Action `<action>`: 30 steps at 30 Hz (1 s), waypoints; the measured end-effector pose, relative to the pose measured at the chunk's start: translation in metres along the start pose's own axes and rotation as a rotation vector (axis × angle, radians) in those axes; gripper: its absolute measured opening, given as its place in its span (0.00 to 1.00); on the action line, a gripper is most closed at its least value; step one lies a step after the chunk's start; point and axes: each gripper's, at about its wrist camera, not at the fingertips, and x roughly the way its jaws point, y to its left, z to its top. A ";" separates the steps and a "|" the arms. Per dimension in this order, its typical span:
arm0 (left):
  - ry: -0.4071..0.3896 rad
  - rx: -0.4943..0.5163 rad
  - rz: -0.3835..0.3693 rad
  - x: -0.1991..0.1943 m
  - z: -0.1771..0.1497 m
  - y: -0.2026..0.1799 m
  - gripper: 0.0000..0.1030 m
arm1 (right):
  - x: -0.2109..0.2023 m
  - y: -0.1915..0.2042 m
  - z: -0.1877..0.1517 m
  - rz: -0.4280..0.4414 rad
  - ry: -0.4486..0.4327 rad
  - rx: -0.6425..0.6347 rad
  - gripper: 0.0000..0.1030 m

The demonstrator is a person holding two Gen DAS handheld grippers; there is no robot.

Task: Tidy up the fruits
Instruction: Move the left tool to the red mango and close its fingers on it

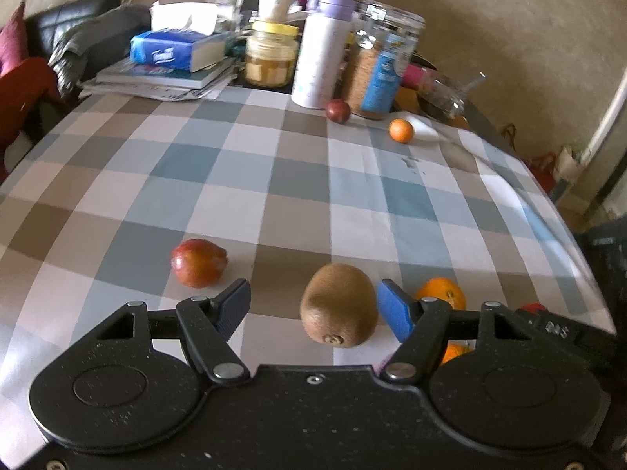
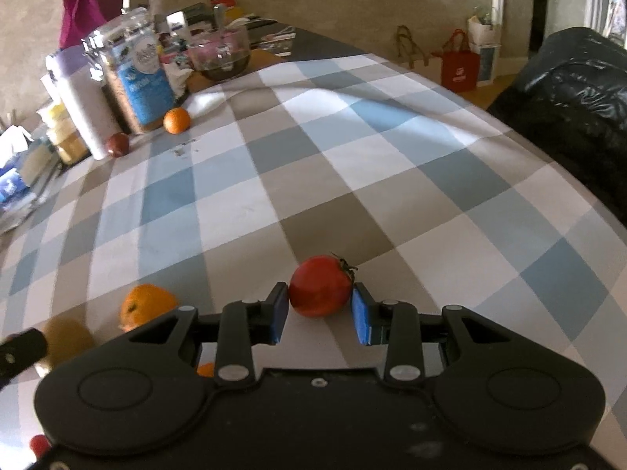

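Observation:
My left gripper (image 1: 315, 305) is open, its blue pads either side of a brown kiwi (image 1: 339, 305) that lies on the checked tablecloth (image 1: 274, 180); the kiwi sits nearer the right pad. A red plum-like fruit (image 1: 198, 262) lies to its left and an orange (image 1: 442, 293) to its right. My right gripper (image 2: 319, 313) has its pads closed against a red tomato (image 2: 322, 286) on the cloth. An orange (image 2: 147, 311) and the kiwi (image 2: 68, 338) show at the left in the right wrist view. A small dark red fruit (image 1: 337, 111) and a small orange (image 1: 400, 130) lie far back.
The far end of the table holds a white and purple bottle (image 1: 319, 51), a clear jar with a blue label (image 1: 382, 62), a yellow-lidded jar (image 1: 271, 55), a tissue pack on books (image 1: 176, 51) and a glass bowl (image 2: 219, 53). A black sofa (image 2: 568, 102) stands to the right.

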 end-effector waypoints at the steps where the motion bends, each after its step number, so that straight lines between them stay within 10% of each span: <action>1: 0.001 -0.016 0.005 0.001 0.001 0.003 0.70 | -0.003 0.000 0.000 0.014 -0.013 0.002 0.35; 30: 0.008 -0.077 0.151 0.016 0.025 0.039 0.70 | 0.006 0.034 0.019 0.075 0.048 0.086 0.35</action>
